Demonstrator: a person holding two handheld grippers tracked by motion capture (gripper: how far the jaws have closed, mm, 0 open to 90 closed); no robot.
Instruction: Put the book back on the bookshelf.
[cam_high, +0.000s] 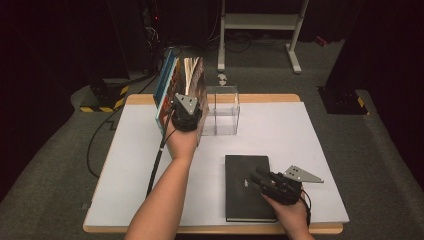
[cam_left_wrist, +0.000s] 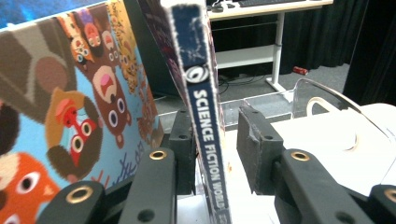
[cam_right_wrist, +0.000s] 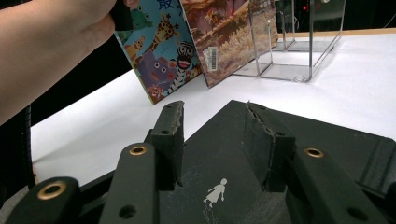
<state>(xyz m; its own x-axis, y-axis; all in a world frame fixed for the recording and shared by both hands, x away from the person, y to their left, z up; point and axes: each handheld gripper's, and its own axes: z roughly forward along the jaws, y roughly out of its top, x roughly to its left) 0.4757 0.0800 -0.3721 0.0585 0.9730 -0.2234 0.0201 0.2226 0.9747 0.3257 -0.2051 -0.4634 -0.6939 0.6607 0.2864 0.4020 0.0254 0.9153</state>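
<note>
My left tongs (cam_high: 187, 111) are at the far left of the counter (cam_high: 300, 145), among a row of books standing on edge. A paperback (cam_left_wrist: 205, 121) sits between the jaws, spine toward me: dark blue, worn white along its edges, with white capitals reading "SCIENCE FICTION WORLD" under a round emblem. The left pad lies against it, while a gap shows between the spine and the right pad, so the jaws are parted around the book and I cannot tell if they truly pinch it. Just left of it leans a children's picture book (cam_left_wrist: 70, 112), its cover light blue and crowded with cartoon animals.

The row leans against a clear acrylic box (cam_high: 222, 110) at the far middle of the counter. The box is see-through, with a divider inside, and nothing lies in its compartments.

My right tongs (cam_high: 260, 180) are at the near right, over a black hardcover book (cam_high: 240, 192) lying flat on the counter. Its cover is matte black with a small white figure (cam_right_wrist: 215, 191) printed on it. These jaws are spread, one on each side of that figure, low over the cover, pinching nothing.
</note>
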